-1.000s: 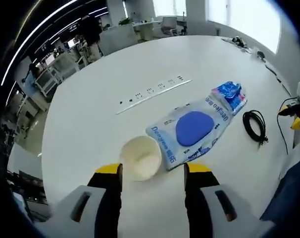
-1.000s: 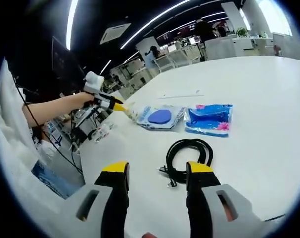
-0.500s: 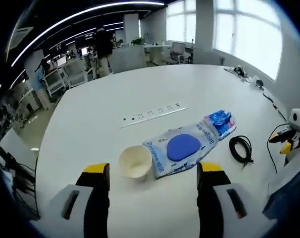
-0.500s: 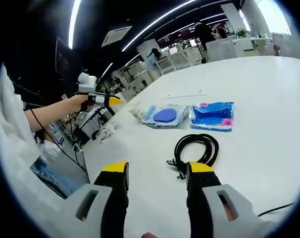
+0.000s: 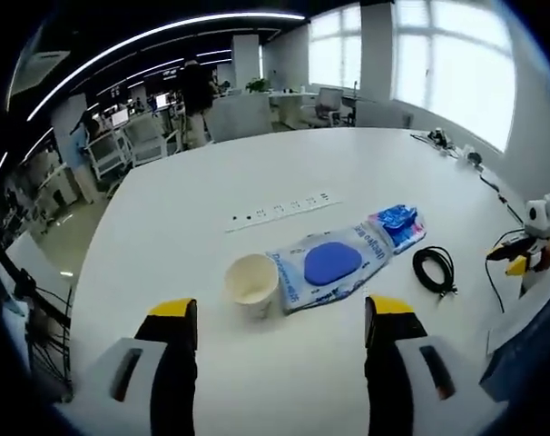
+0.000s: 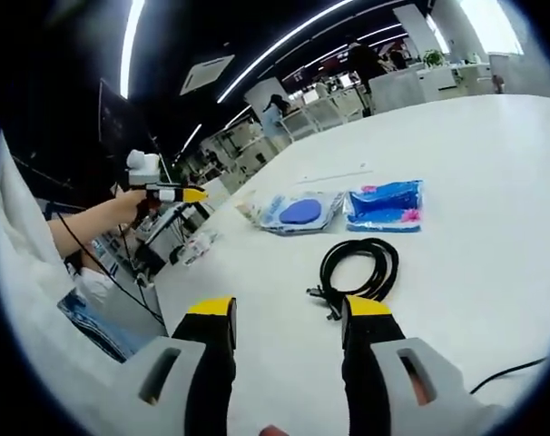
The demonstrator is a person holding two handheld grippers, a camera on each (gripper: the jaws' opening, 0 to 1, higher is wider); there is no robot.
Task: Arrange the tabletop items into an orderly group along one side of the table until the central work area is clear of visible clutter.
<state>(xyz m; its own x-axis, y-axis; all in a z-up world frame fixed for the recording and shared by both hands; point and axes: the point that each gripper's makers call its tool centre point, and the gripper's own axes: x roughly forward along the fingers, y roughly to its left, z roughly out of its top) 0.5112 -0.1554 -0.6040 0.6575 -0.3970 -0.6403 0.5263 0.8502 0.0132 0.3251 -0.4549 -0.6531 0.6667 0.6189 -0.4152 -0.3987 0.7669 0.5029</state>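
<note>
In the left gripper view a cream paper cup (image 5: 251, 282) stands upright on the white table (image 5: 175, 218), touching a clear packet with a blue disc (image 5: 331, 264). Past it lie a blue snack bag (image 5: 397, 223) and a coiled black cable (image 5: 435, 270). My left gripper (image 5: 279, 329) hovers open, well short of the cup. In the right gripper view my right gripper (image 6: 286, 320) is open just short of the black cable (image 6: 358, 268), with the blue bag (image 6: 383, 206), the disc packet (image 6: 296, 213) and the cup (image 6: 249, 209) beyond. The left gripper (image 6: 166, 193) shows far left in a hand.
A white power strip (image 5: 279, 210) lies across the table beyond the cup. A thin black cord (image 5: 490, 272) trails near the right edge beside the other gripper (image 5: 529, 245). Office desks and chairs stand past the table (image 6: 493, 163). A sleeve (image 6: 25, 263) fills the left side.
My left gripper has drawn back and up from the cup and its jaws have spread wider. In the right gripper view the view has shifted only slightly; the jaws are unchanged.
</note>
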